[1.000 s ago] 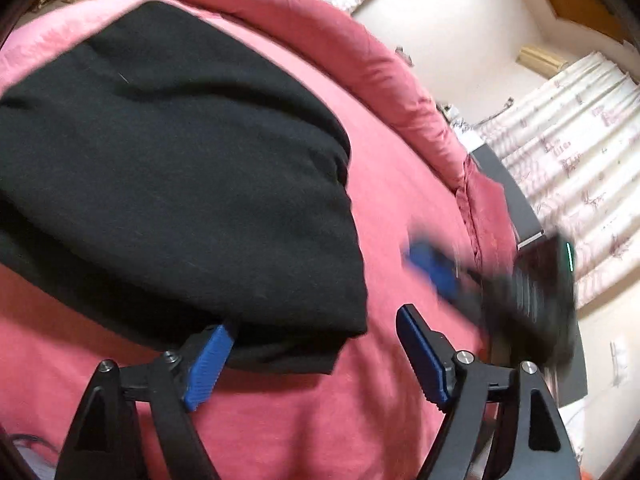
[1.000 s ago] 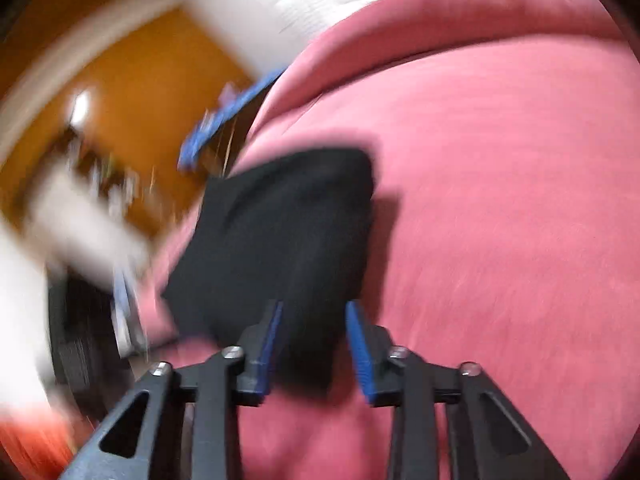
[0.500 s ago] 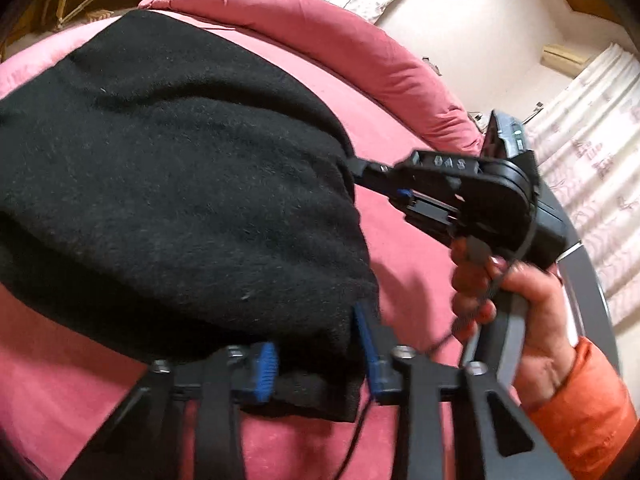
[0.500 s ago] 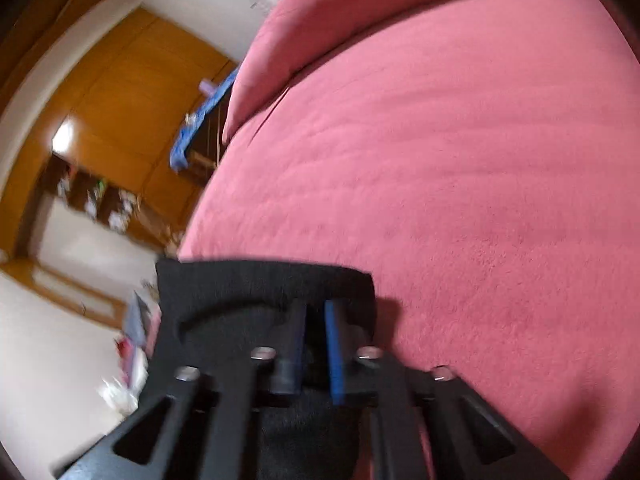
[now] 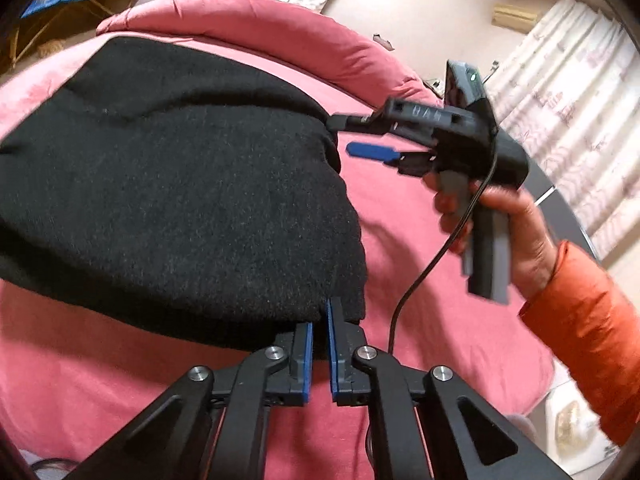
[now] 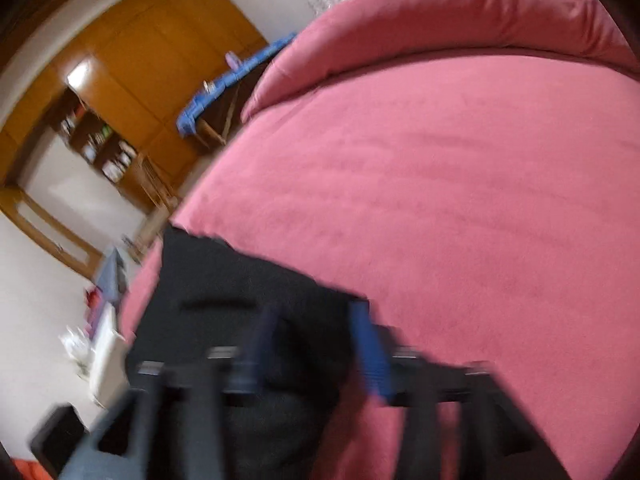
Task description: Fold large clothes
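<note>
Left gripper (image 5: 318, 330) pinches the black garment (image 5: 180, 184) — right gripper (image 5: 352, 136) just opened, holding nothing.

black garment (image 5: 172, 184) | pink bedcover (image 5: 420, 240) | blue tool pads (image 5: 307, 346) | orange sleeve (image 5: 588, 332)

Fuzzy matt black knit garment (image 5: 172, 184) lies on a soft, napped pink bedspread (image 5: 440, 320); glossy wooden wall panels (image 6: 152, 60).

We saw a pink bed (image 5: 420, 240) with a rolled pink cover (image 5: 248, 20) along its far edge, patterned white curtains (image 5: 568, 92), a blue-topped folding stand (image 6: 232, 80), orange wooden cupboards (image 6: 160, 60), cluttered shelves (image 6: 100, 148), pale walls (image 5: 420, 12).
</note>
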